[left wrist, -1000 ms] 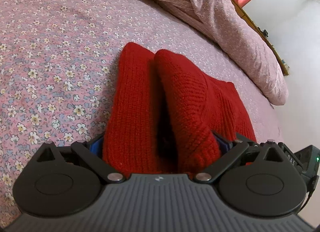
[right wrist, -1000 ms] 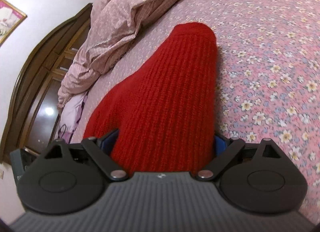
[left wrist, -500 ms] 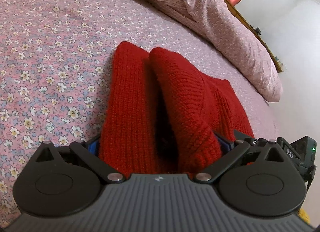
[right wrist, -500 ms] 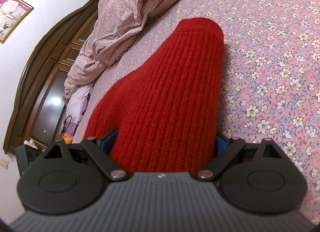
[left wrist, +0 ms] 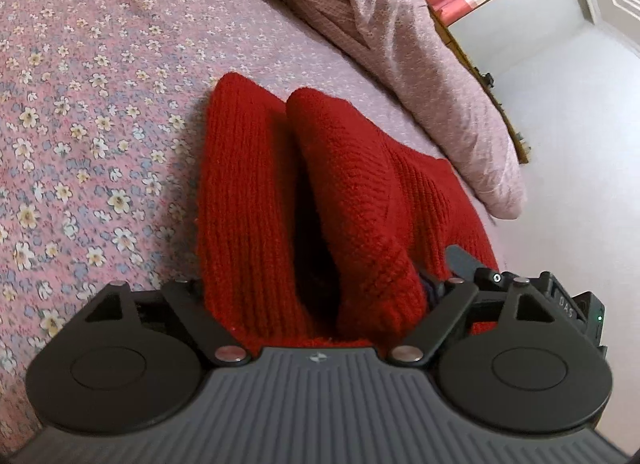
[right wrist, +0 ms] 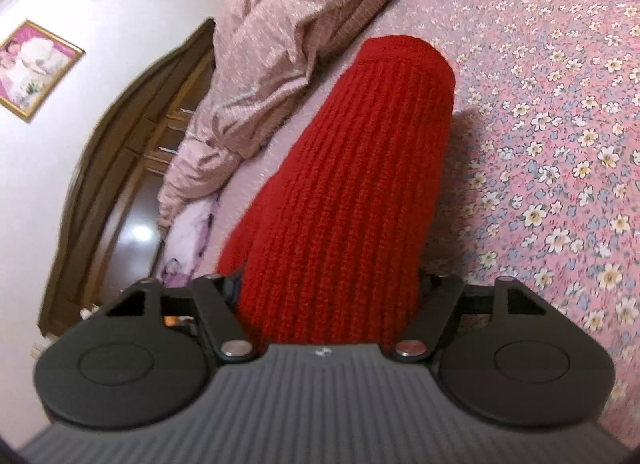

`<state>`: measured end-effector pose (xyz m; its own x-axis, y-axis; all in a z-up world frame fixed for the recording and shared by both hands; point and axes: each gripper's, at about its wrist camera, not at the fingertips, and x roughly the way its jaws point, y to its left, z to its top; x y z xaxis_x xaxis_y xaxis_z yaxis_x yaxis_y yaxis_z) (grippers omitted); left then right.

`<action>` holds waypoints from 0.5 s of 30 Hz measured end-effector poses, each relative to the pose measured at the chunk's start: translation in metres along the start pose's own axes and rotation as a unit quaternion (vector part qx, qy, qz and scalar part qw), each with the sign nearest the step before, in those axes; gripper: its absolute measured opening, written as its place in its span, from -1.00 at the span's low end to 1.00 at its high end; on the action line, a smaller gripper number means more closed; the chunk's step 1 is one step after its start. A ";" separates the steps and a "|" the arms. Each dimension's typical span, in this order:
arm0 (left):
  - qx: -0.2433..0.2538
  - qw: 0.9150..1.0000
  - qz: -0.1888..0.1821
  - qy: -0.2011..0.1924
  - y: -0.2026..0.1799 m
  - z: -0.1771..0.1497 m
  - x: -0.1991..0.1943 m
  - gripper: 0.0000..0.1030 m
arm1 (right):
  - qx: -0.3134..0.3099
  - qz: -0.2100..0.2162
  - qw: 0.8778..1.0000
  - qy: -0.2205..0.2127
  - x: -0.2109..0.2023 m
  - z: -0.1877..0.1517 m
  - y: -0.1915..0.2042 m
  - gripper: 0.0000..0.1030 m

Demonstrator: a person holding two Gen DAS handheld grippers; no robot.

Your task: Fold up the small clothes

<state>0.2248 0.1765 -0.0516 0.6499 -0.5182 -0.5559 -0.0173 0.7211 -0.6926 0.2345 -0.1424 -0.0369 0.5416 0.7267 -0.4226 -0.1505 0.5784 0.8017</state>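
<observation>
Floral bedsheet (left wrist: 80,112); ribbed red knit (left wrist: 248,200)

Handheld grippers: black and grey housings, identical build.

Left gripper (left wrist: 316,288): ribbed grey body nearest the camera with a small round emblem at its front edge, flanked by two black discs; black link arms angle forward from silver rivets. Right gripper (right wrist: 328,292): same ribbed grey body, discs and links. Seen beyond the left unit's right-hand link, its black side carries white lettering and a green light.
</observation>
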 end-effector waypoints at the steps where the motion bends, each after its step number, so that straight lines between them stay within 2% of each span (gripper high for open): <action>1: 0.001 1.000 -0.004 -0.003 -0.002 -0.001 -0.003 0.67 | 0.002 0.005 1.000 -0.002 -0.003 0.000 0.002 0.34; 6: -0.018 0.999 -0.029 -0.009 -0.007 -0.004 -0.016 0.66 | 0.017 0.033 0.999 -0.014 -0.017 -0.001 0.012 0.31; 15: 0.000 0.998 -0.054 -0.018 -0.051 -0.027 -0.036 0.66 | 0.018 0.060 0.998 -0.027 -0.067 0.000 0.017 0.31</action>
<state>0.1819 0.1456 -0.0087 0.6752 -0.5754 -0.4615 0.0541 0.6626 -0.7470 0.1959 -0.1812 0.0050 0.5654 0.7685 -0.2996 -0.1879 0.4737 0.8604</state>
